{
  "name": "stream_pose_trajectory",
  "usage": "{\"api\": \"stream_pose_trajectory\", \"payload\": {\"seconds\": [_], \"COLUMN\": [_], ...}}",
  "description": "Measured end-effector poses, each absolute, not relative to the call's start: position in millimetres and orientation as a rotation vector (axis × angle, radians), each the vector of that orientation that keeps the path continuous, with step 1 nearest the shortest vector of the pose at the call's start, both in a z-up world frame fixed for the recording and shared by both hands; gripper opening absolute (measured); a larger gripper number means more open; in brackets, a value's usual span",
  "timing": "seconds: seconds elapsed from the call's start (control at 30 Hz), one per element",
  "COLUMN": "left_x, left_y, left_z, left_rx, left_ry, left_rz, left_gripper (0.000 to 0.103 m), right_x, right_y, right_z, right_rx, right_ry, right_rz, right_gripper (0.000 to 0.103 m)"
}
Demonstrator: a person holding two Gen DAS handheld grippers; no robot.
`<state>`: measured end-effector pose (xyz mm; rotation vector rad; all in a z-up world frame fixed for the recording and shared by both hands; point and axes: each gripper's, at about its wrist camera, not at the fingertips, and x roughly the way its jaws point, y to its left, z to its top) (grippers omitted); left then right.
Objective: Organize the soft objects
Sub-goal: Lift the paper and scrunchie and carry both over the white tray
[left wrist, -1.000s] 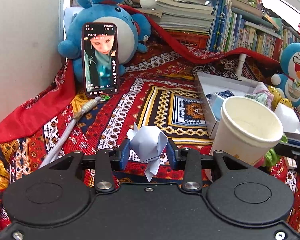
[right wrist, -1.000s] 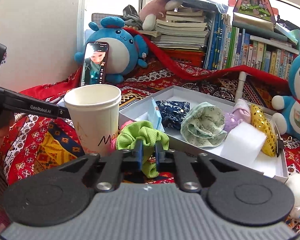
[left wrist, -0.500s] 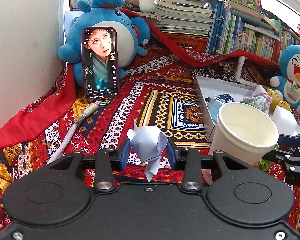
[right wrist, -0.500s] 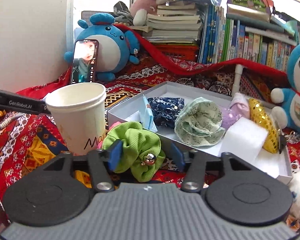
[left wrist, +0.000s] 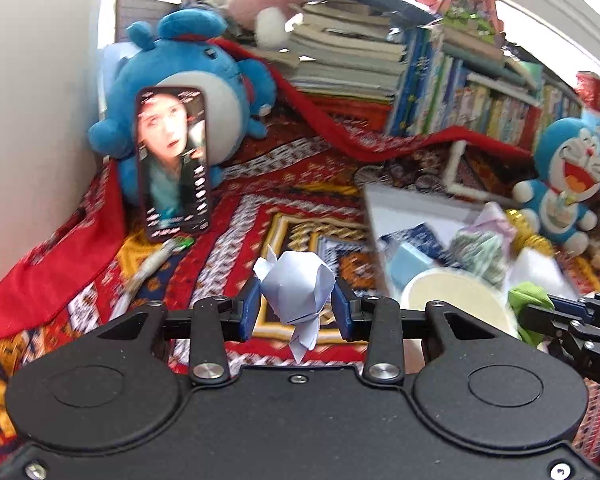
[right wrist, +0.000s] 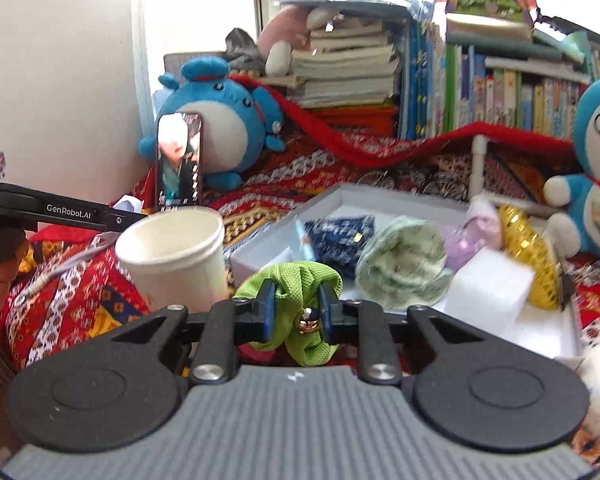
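- The green scrunchie (right wrist: 296, 300) sits pinched between the blue fingers (right wrist: 266, 308) of the right gripper (right wrist: 296, 309), its small metal bead facing the camera; it is held in front of the near left corner of the white tray (right wrist: 342, 194), just right of the paper cup (right wrist: 176, 248).
- The crumpled white paper ball (left wrist: 296, 292) is clamped between the fingers (left wrist: 249, 306) of the left gripper (left wrist: 296, 307), above the patterned red cloth (left wrist: 260, 208), with a twisted tail hanging below the pads.
- In the tray lie a dark blue scrunchie (right wrist: 340, 236), a pale green floral scrunchie (right wrist: 400, 272), a lilac scrunchie (right wrist: 472, 228), a gold sequin scrunchie (right wrist: 528, 256) and a white sponge block (right wrist: 488, 288), packed close together.
- The cup stands upright on the cloth, touching or almost touching the tray's left wall; which one is unclear.
- A phone (left wrist: 172, 160) with a lit screen leans against a blue round plush (left wrist: 188, 68) at the back left.
- A Doraemon plush (left wrist: 564, 176) sits right of the tray; stacked books (right wrist: 344, 64) fill the shelf behind.
- The view from the left gripper is motion-blurred.
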<state>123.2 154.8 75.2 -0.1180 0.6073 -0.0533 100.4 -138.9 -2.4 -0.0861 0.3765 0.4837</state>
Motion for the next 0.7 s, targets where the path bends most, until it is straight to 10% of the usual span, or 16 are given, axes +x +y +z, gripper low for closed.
{"api": "stream_pose_trajectory", "payload": {"seconds": [0.53,0.7], "left_x": [174.6,179.0], "left_y": [110.9,100.9], "left_z": [106.6,104.7], "left_rx": [-0.175,-0.169], "left_ry": [0.708,0.722], "left_rz": [-0.278,-0.283], "left_gripper": [0.036,0.036], "right_x": [121.6,113.7], "right_y": [-180.0,-171.1], "right_z": [9.8,-7.3], "right_rx": [0.004,-0.093], "right_ry": [0.386,0.429], "right_rz": [0.39,0.436], "right_gripper": [0.016,0.042]}}
